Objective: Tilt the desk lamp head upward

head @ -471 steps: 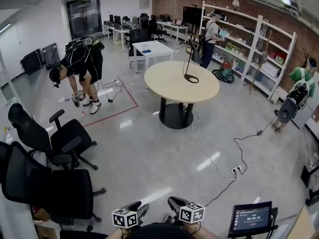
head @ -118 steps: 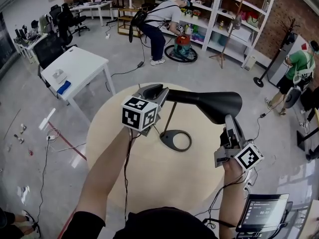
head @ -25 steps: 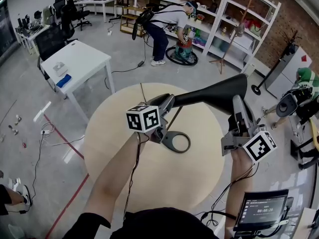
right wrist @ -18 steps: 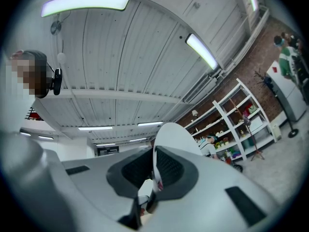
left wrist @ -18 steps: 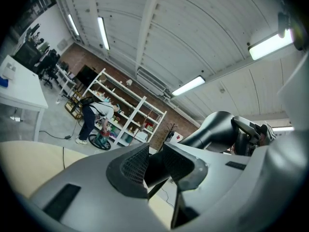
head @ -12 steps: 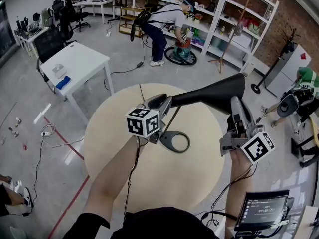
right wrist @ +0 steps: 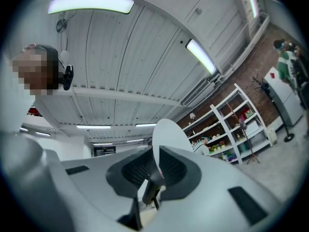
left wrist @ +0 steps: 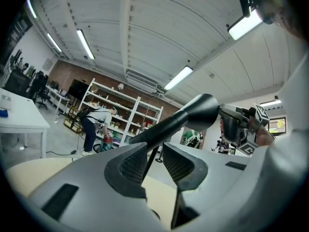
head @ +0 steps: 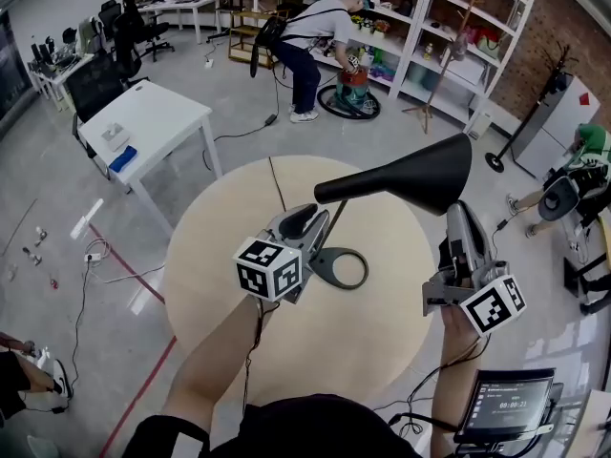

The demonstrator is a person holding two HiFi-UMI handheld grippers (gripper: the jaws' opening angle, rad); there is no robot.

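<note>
On the round table [head: 215, 256] at the centre of the frame, the lamp head [head: 401, 179] is seen tilted upward, its wide rim pinched by the closed fingers of the right gripper [head: 456, 214], while the fingers of the left gripper [head: 304, 220] are set slightly apart around the thin stem [head: 330, 229], untouched.

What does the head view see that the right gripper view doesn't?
Only the head view shows the lamp base, the left tool and a white desk. Only the right gripper view shows ceiling lights and the white inside of the lamp head. Both show the lamp head, the right tool pinching its rim, and the shelves.
</note>
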